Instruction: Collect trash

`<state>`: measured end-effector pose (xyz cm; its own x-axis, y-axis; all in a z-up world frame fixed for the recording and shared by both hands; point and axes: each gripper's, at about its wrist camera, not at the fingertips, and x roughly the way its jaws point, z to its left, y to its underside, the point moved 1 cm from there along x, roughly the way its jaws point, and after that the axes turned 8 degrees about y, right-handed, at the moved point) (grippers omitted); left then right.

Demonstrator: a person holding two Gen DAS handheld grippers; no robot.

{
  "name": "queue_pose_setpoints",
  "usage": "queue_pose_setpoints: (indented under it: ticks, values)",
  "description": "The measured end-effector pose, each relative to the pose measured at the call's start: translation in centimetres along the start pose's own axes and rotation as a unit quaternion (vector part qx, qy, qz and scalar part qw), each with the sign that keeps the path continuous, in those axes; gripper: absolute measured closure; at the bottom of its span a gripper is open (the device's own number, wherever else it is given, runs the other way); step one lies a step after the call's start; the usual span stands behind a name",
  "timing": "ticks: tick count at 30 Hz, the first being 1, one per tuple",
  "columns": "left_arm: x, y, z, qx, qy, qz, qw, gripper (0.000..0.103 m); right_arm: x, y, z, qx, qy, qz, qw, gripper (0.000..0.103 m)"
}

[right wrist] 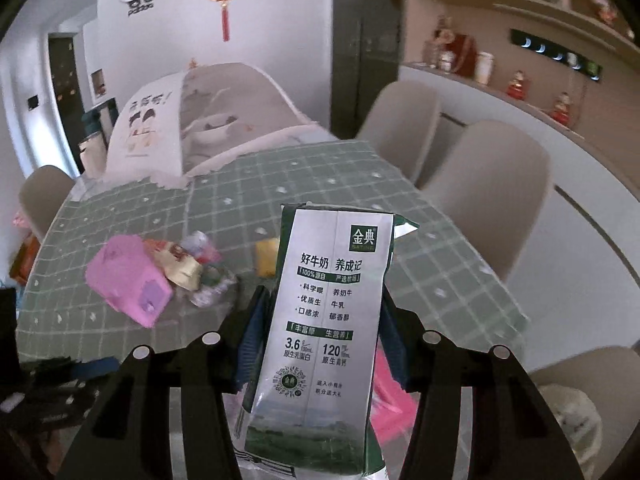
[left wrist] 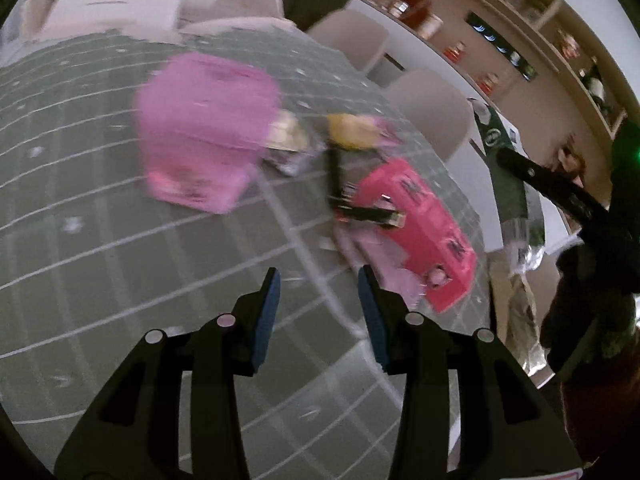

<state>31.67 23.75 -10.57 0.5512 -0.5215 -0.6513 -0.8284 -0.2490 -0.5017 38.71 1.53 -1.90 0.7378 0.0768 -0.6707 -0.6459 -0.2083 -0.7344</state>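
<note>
The step in hand looks like carrying off one piece of trash while the rest waits on the table: the right gripper (right wrist: pixel 320 316) is clenched on a flattened milk carton (right wrist: pixel 320 320), its blue pads pressing the carton's two long edges about midway up. The carton stands nearly upright in the right wrist view, its long axis running from about 6 o'clock to 12 o'clock with a slight lean toward 1 o'clock, the folded, torn-open top end pointing up and away from the camera and the printed face turned toward the lens. It is lifted clear of the green checked tablecloth (right wrist: pixel 224 208). The left gripper (left wrist: pixel 318 308) hangs released above the cloth, fingers spread and holding nothing; that view is blurred. Ahead of it, at about 1 o'clock, lies a bright pink box (left wrist: pixel 420 232), long axis slanting from 11 o'clock down to 5 o'clock, with a dark strip-like object across its near corner that I cannot identify. At 11 o'clock sits a larger pale pink carton (left wrist: pixel 204 128), with crumpled wrappers (left wrist: pixel 288 140) and a yellow item (left wrist: pixel 352 130) between them. No bin or bag is plainly visible, so the next move, as I judge it, calls for taking the carton to wherever the trash is gathered, and for the free left gripper to close on the nearest piece, likely the bright pink box.
</note>
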Motion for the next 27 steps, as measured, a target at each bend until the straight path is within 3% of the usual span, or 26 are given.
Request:
queue_pose_setpoints:
  ticks: [5,11,15,16,27]
  values:
    - [4.0,-0.9,-2.1,-0.006,-0.009,0.016,0.9998,0.065,-1.1,3.1,-4.0,0.026,0.002,0.010,1.000,0.053]
    - [8.3,-2.4,-2.6,-0.004,-0.075,0.016,0.9970,0.067,-2.0,5.4,-7.2,0.038,0.002,0.014,0.999,0.053]
    - [9.3,-2.4,-2.4,-0.024,-0.091,0.019,0.9954,0.097,-2.4,6.6,-8.6,0.043,-0.001,0.018,0.999,0.053]
    - [9.3,-2.3,-2.5,-0.026,-0.096,0.019,0.9948,0.102,-2.5,6.9,-8.8,0.043,-0.002,0.019,0.999,0.053]
    - [0.0,-3.0,-8.2,0.059,-0.106,-0.064,0.9906,0.103,-5.5,6.7,-9.1,0.040,-0.028,-0.021,0.999,0.053]
